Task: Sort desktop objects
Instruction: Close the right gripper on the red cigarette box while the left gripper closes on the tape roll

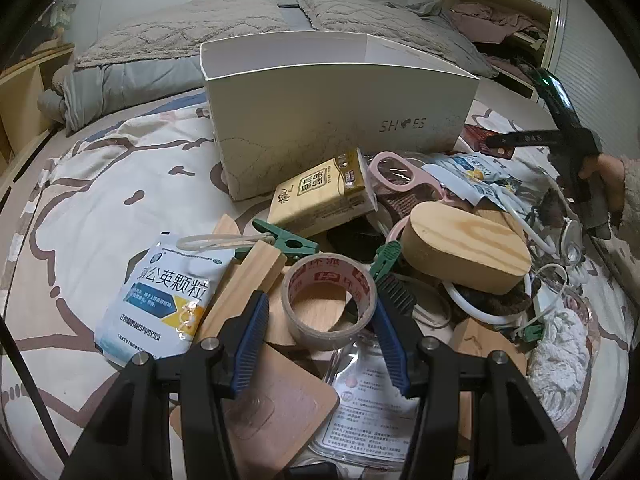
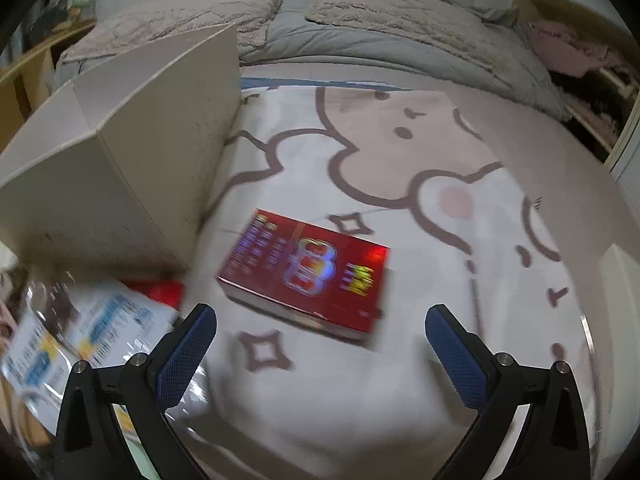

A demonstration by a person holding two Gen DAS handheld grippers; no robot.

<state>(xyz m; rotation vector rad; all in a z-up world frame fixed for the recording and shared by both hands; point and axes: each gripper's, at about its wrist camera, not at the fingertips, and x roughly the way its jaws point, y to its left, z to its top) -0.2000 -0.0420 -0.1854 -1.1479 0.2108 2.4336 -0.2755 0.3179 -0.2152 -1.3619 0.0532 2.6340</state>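
Note:
My left gripper (image 1: 322,308) is open around a roll of clear tape (image 1: 329,304), one finger on each side of it; I cannot tell if the pads touch it. The roll lies on a heap of objects on the bed. A white shoe box (image 1: 340,120) stands open behind the heap. My right gripper (image 2: 320,324) is open and empty, just short of a flat red box (image 2: 308,272) lying on the bedsheet right of the shoe box (image 2: 120,168). The right gripper also shows in the left wrist view (image 1: 496,142), held by a hand.
The heap holds a yellow tissue pack (image 1: 320,192), a white and blue medicine sachet (image 1: 160,296), green clothespins (image 1: 288,240), wooden blocks (image 1: 468,248), a pink ring (image 1: 396,172), white cords and a cloth. Pillows and a shelf lie behind.

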